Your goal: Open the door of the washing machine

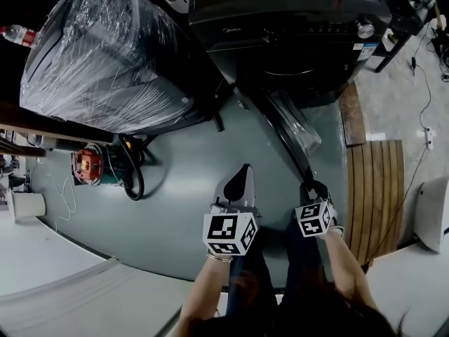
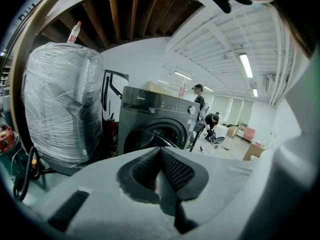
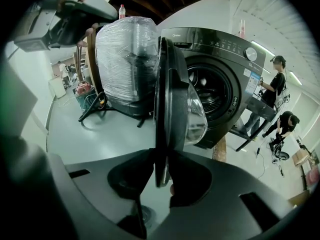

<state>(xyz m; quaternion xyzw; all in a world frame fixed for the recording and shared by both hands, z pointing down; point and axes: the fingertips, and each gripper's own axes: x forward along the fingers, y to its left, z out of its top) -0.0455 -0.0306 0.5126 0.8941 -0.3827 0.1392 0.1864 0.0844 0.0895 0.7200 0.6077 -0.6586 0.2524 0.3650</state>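
Door (image 1: 289, 128) of the washing machine (image 1: 280, 27) stood wide open, right tongs (image 1: 313, 188) clamping its edge, left tongs (image 1: 238, 182) shut, empty; I judged little remained.

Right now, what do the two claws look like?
The left claw is light grey with black, bumpy pads. The right claw is all black. Each carries a white cube with black square patterns: left cube, right cube.
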